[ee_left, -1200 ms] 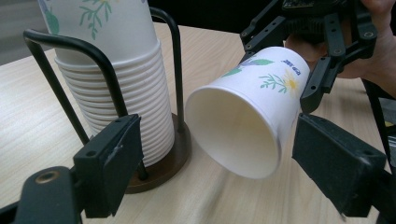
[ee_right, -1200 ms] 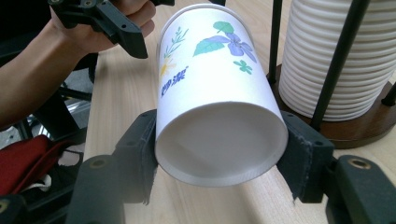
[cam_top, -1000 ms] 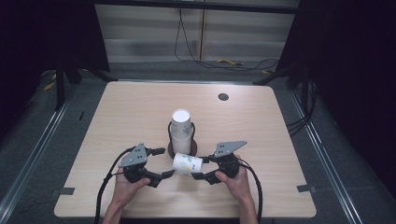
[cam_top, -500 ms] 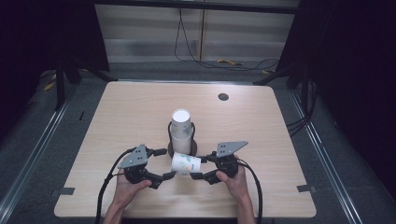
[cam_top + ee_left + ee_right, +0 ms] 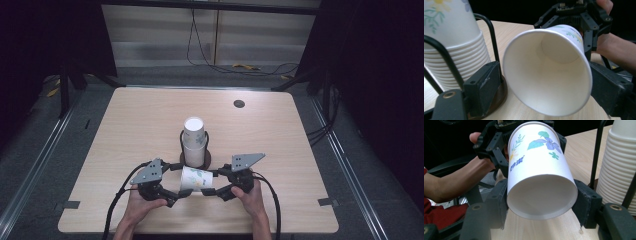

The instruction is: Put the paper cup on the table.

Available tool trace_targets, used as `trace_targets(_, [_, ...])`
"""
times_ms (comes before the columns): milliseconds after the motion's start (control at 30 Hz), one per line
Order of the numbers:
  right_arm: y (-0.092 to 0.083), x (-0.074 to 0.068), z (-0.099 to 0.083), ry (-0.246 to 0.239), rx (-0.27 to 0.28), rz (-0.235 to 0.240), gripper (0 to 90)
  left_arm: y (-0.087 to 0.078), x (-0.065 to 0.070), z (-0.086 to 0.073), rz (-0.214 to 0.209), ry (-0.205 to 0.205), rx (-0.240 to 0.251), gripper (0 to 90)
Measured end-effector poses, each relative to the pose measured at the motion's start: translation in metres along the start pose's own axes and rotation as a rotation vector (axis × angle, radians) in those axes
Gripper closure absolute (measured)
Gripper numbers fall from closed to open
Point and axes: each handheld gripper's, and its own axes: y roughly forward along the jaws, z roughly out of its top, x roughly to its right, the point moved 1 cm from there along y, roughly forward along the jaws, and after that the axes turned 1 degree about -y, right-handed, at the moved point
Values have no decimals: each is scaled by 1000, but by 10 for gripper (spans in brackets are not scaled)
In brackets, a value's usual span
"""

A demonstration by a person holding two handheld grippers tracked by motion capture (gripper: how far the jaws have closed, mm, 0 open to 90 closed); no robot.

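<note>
A person at a wooden table holds a paper cup on its side between two hand-held grippers, just in front of a stack of like cups standing upside down in a black wire holder.

The right gripper is clamped on the cup's closed bottom end: in the right gripper view its two black jaws press against either side of the base, and the flower-printed wall of the cup runs away from the camera towards the other hand.

The left gripper meets the cup at its open mouth. In the left gripper view the white rim faces the camera, with one jaw to its left, close to the holder's dark base, and the other jaw at its right edge. Those jaws stand wide, about a cup's mouth apart; whether their pads actually press on the rim cannot be told.

The cup lies roughly level just above the tabletop, its mouth towards the person's left and its bottom towards the right, between the two hands at the near edge. The stack rises just behind it. A small dark disc sits well apart, near the far edge.
</note>
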Motion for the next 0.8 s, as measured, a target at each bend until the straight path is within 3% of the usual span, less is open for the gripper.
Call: trace_targets(800, [5, -1, 0, -17, 3, 23, 370, -2, -4, 0, -83, -25, 47, 228])
